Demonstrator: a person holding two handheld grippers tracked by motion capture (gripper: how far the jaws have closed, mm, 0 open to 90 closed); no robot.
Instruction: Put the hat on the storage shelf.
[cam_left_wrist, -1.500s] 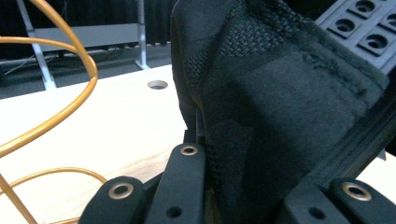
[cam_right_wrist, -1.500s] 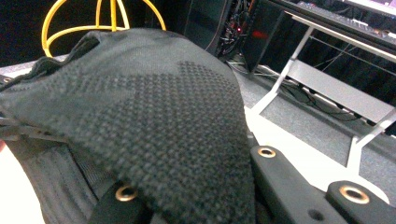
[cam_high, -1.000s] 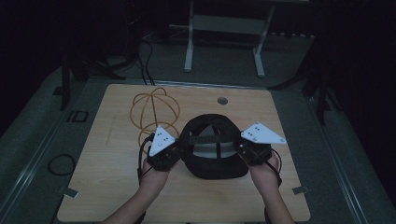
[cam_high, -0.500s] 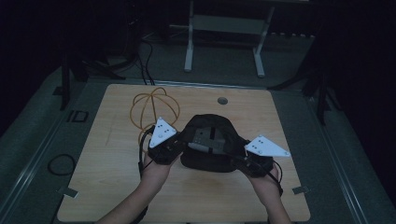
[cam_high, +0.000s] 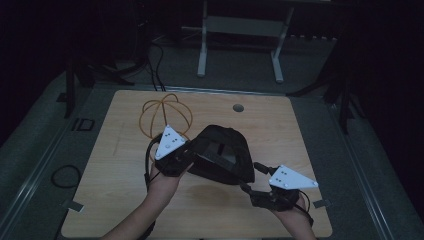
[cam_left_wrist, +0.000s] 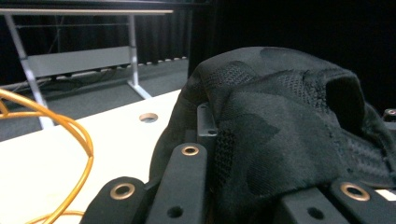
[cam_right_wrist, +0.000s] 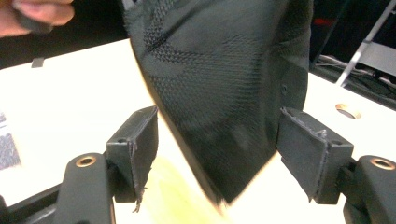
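Nearest, at about five o'clock on the wooden table (cam_high: 125, 200), the right gripper (cam_high: 248, 189) has its jaws spread wide, the black cap's (cam_high: 222, 152) mesh edge between the pads in the right gripper view but gripped by neither. Over at nine o'clock of the cap, the left gripper (cam_high: 186, 156) is clamped on its fabric, jaws nearly together. That cap sits mid-table, lifted on the left side. Farther back, at eleven o'clock, lies a coiled orange cable (cam_high: 162, 112); a round grommet hole (cam_high: 238, 107) sits near twelve.

Cap (cam_right_wrist: 219, 93) runs off the top edge in the right gripper view, its lower tip smeared; the orange hoop (cam_left_wrist: 70, 135) is cropped left.
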